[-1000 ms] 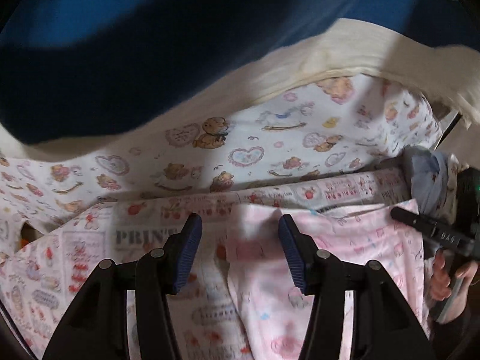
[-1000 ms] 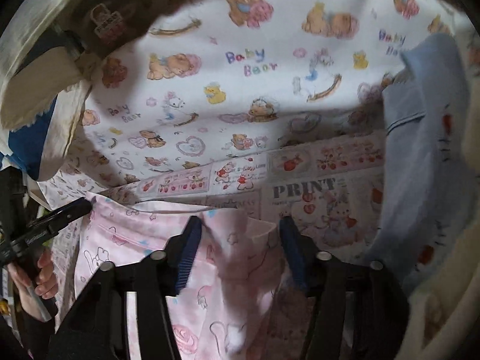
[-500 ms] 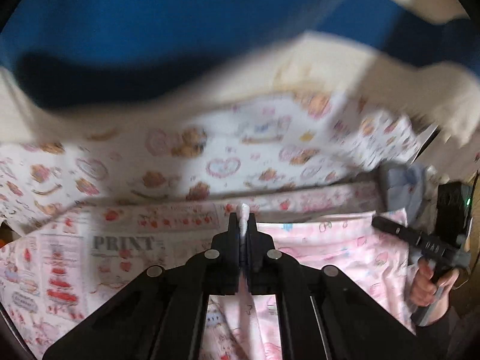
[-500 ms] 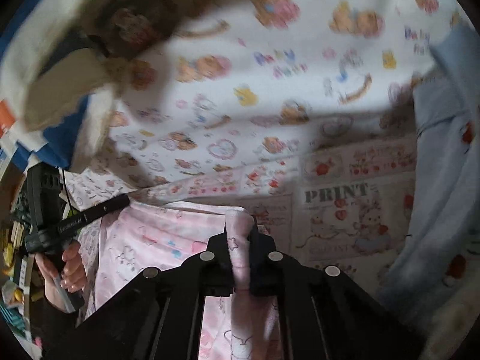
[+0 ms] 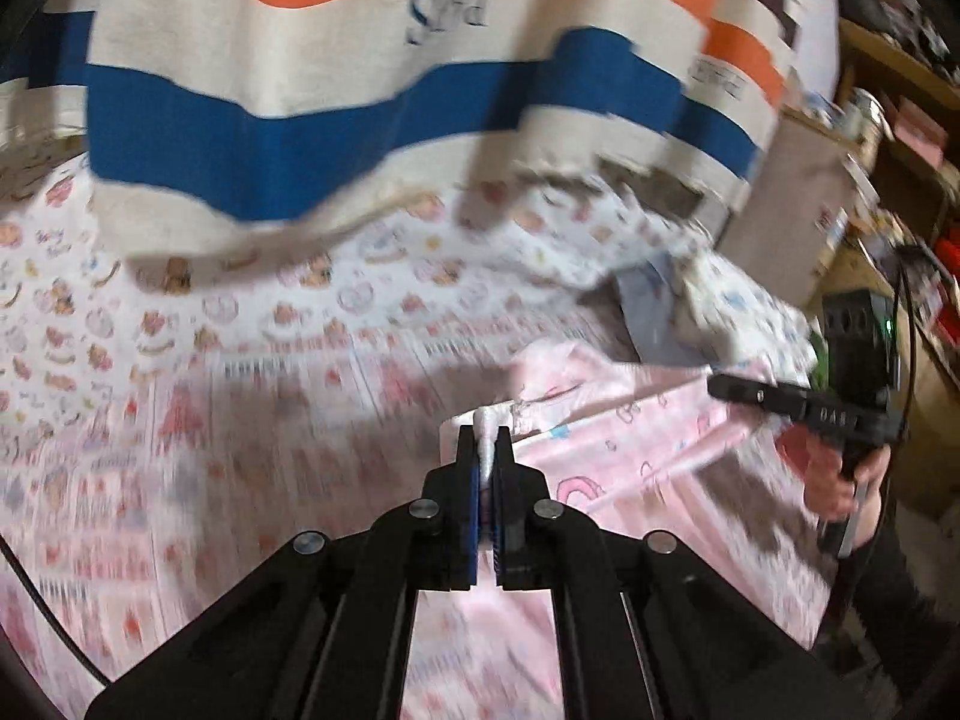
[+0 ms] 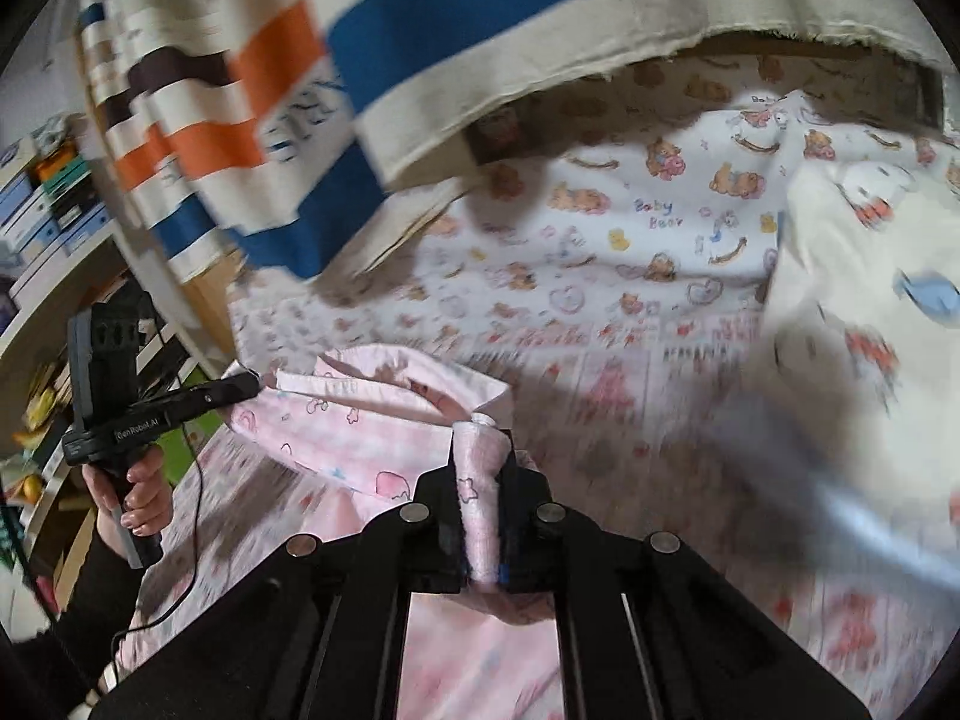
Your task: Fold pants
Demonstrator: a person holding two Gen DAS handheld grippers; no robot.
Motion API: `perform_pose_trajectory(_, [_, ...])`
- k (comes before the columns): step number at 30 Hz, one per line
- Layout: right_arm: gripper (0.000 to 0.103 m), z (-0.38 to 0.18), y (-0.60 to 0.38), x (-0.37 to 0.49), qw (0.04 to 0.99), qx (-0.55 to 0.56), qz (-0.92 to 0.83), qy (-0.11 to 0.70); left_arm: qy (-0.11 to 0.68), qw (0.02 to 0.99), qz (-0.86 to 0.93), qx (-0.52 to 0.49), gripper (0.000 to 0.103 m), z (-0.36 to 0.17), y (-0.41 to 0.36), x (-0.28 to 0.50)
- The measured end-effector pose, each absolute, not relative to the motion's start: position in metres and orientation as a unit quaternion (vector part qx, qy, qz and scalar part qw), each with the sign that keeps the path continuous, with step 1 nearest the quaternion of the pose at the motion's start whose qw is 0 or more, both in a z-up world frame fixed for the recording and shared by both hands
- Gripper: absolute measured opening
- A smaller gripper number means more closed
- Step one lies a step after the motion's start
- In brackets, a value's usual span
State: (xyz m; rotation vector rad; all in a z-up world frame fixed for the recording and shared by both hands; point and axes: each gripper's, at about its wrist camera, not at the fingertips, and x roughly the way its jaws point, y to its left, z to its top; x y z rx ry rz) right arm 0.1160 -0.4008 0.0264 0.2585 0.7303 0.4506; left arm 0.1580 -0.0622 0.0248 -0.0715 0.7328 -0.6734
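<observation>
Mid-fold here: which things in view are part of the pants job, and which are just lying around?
In the job:
- pink pants
- left tool, shut on a pinch of the pants
- right tool, shut on a pinch of the pants

Lying about:
- pale blue garment
- striped cloth
- printed bedsheet
- cream printed cloth

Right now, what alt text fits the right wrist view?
The right claw is shut on a bunched edge of pink printed pants above a teddy-bear bedsheet. At left, a hand holds the left claw at the same garment; a striped cloth hangs behind.
</observation>
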Motion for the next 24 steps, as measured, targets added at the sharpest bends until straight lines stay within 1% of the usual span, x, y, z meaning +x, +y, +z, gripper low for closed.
perform_pose_trajectory(3, [0.006,0.016,-0.395,0.094,0.899,0.112,0.217,0.364,0.358,0.878,-0.316,-0.019,0.002,0.012,-0.063,0.135])
perform_pose_trajectory(11, [0.006,-0.014,-0.389,0.086,0.894,0.102,0.194,0.392,0.408,0.862,-0.3,-0.001,0.004,-0.028,-0.067,0.126])
perform_pose_trajectory(13, [0.014,-0.015,-0.392,0.081,0.893,0.1,0.191,0.394,0.395,0.866,-0.307,0.008,0.011,-0.025,-0.068,0.117])
perform_pose_trajectory(14, [0.025,-0.013,-0.395,0.077,0.895,0.101,0.19,0.392,0.385,0.868,-0.314,0.014,0.021,-0.019,-0.068,0.111])
perform_pose_trajectory(15, [0.041,-0.011,-0.398,0.073,0.897,0.104,0.188,0.386,0.371,0.872,-0.318,0.017,0.029,-0.014,-0.068,0.106])
perform_pose_trajectory(17, [0.057,-0.001,-0.409,0.061,0.91,0.113,0.174,0.359,0.349,0.877,-0.329,0.021,0.036,0.0,-0.069,0.094])
perform_pose_trajectory(20, [0.056,0.011,-0.419,0.052,0.913,0.129,0.17,0.347,0.329,0.882,-0.335,0.027,0.041,0.016,-0.076,0.084])
perform_pose_trajectory(21, [0.055,0.013,-0.422,0.051,0.912,0.142,0.169,0.345,0.328,0.883,-0.335,0.031,0.042,0.018,-0.08,0.084])
perform_pose_trajectory(22, [0.051,0.015,-0.423,0.051,0.91,0.15,0.168,0.347,0.333,0.883,-0.327,0.04,0.042,0.017,-0.087,0.085])
perform_pose_trajectory(23, [0.044,0.015,-0.421,0.052,0.908,0.151,0.167,0.353,0.344,0.883,-0.315,0.05,0.042,0.014,-0.093,0.088])
perform_pose_trajectory(24, [0.044,0.013,-0.418,0.054,0.904,0.147,0.171,0.362,0.355,0.882,-0.305,0.057,0.042,0.009,-0.098,0.091])
